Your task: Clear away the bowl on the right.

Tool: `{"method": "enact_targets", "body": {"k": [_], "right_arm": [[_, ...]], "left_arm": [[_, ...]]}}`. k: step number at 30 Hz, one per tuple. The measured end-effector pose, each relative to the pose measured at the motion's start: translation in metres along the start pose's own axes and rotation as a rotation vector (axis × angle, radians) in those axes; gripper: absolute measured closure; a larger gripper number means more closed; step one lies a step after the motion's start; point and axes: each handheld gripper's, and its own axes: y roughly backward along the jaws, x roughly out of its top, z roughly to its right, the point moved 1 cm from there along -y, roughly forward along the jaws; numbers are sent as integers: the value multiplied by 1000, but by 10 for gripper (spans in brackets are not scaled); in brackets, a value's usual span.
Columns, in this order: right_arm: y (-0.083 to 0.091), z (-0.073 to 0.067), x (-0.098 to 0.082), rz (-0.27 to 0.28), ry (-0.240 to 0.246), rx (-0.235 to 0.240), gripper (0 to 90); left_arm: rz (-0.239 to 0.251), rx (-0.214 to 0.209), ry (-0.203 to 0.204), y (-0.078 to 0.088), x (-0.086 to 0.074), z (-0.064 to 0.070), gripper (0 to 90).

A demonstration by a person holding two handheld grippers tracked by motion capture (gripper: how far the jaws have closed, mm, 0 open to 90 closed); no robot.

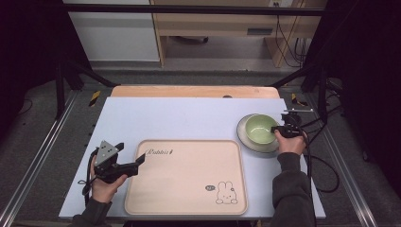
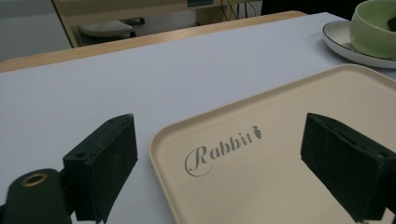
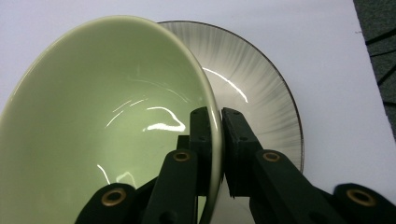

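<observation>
In the high view, a pale blue table top (image 1: 189, 116) is seen from above. A beige tray (image 1: 187, 177) with a rabbit drawing lies at the near middle. At the right, a green bowl (image 1: 259, 128) sits on a grey plate (image 1: 248, 142), well apart from the tray's middle but just beside its far right corner. The right gripper (image 1: 279, 129) is held at the bowl's right rim, probably so the bowl can be lifted. The left gripper (image 1: 140, 161) is held at the tray's left edge.

In the left gripper view, the 2 jaws are spread wide with nothing between them, and the tray's corner lies beneath, as if waiting.

In the right gripper view, the rim of the bowl (image 3: 107, 116) is pinched between the 2 jaws, 1 inside and 1 outside. The bowl appears tilted over the plate (image 3: 261, 93).
</observation>
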Motion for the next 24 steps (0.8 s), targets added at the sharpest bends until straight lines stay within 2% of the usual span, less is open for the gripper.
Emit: {"method": "enact_targets", "body": {"k": [9,15,24], "right_arm": [[9,-5,1,26,-7,45,833],[17,-7,1,43,12,49,832],[32,-16,-2,69,50,88,832]], "left_arm": [[1,-1,-1,0,0,0,104],[3,-3,-3,0,0,1,104],[-5,-7,-5,-1,-1,2,104]]}}
